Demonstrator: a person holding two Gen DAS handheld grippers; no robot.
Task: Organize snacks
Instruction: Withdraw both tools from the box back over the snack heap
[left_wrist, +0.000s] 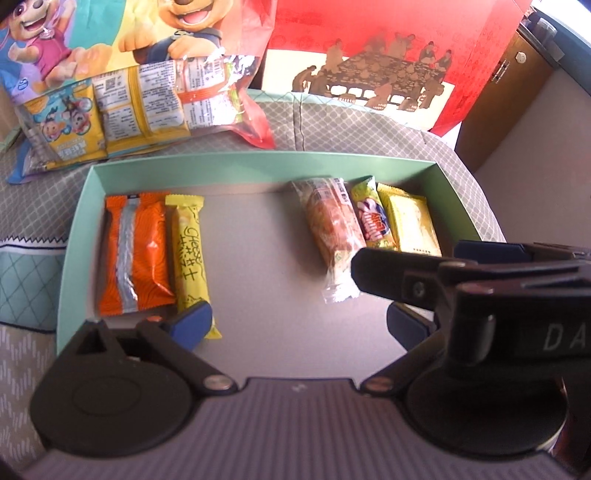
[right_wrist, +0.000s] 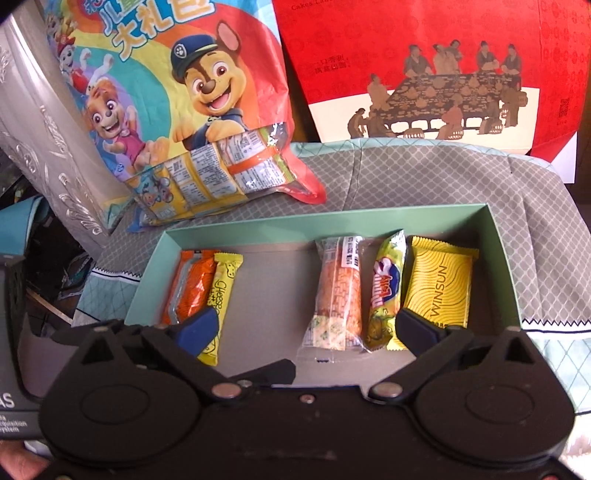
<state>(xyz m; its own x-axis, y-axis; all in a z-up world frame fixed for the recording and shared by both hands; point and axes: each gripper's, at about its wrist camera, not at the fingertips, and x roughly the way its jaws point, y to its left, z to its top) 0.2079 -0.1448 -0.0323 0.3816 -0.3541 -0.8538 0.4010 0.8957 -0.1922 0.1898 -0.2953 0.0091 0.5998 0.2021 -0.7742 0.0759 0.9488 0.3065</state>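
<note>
Five wrapped snacks in shallow green box on quilted cloth: orange pack and cheese bar at left; clear-wrapped cake, small yellow bar, yellow wafer pack at right. Light, crinkly, slippery film; soft, crushable contents. Best pinched across the middle, gently. Left gripper and right gripper both spread wide, empty.

Five snacks in green box
</note>
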